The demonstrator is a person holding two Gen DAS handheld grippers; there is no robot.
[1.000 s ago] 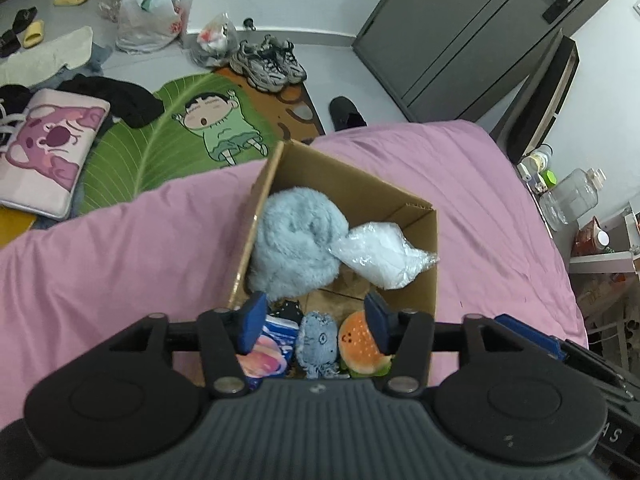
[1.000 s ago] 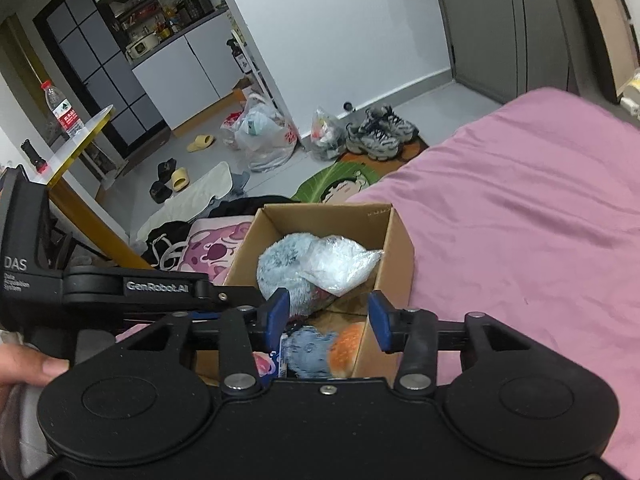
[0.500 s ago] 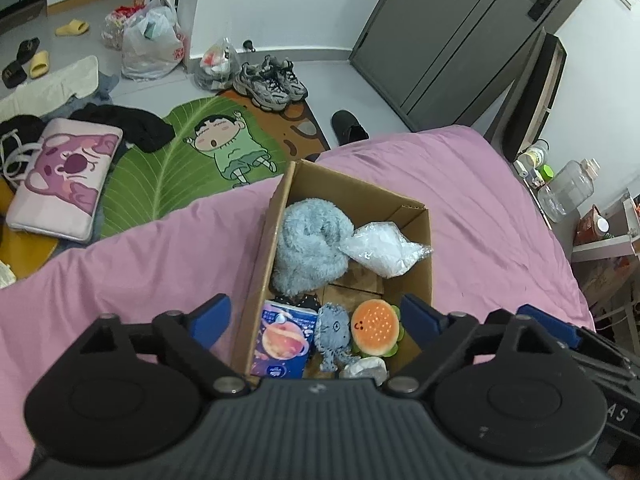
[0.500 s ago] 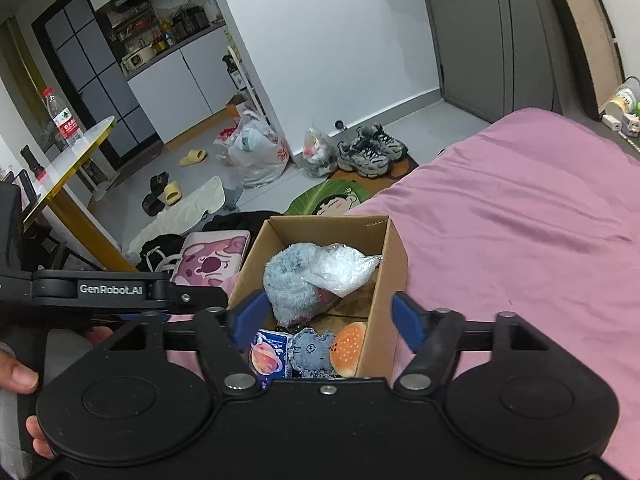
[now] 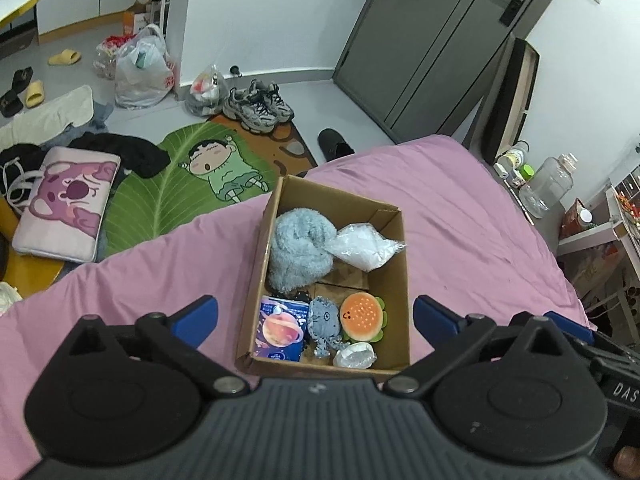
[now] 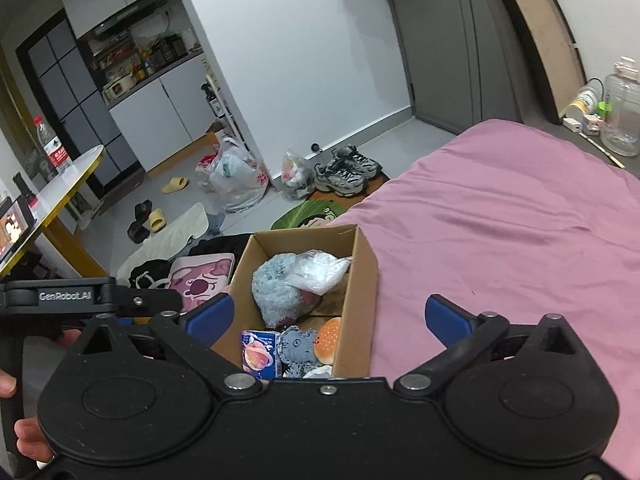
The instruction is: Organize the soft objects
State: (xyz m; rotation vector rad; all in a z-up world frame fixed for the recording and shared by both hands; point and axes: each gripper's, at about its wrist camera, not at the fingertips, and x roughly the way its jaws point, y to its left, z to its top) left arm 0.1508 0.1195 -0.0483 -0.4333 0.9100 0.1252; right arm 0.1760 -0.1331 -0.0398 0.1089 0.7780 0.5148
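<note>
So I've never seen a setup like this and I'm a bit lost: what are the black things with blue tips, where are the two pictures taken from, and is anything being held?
They are hand-held grippers, one per hand, each carrying a camera looking along its blue fingers. One picture is from the left gripper, the other from the right gripper. Both have just been opening and hold nothing. Below, on the pink bed, a cardboard box holds a fluffy blue plush, a burger toy and a clear bag.
</note>
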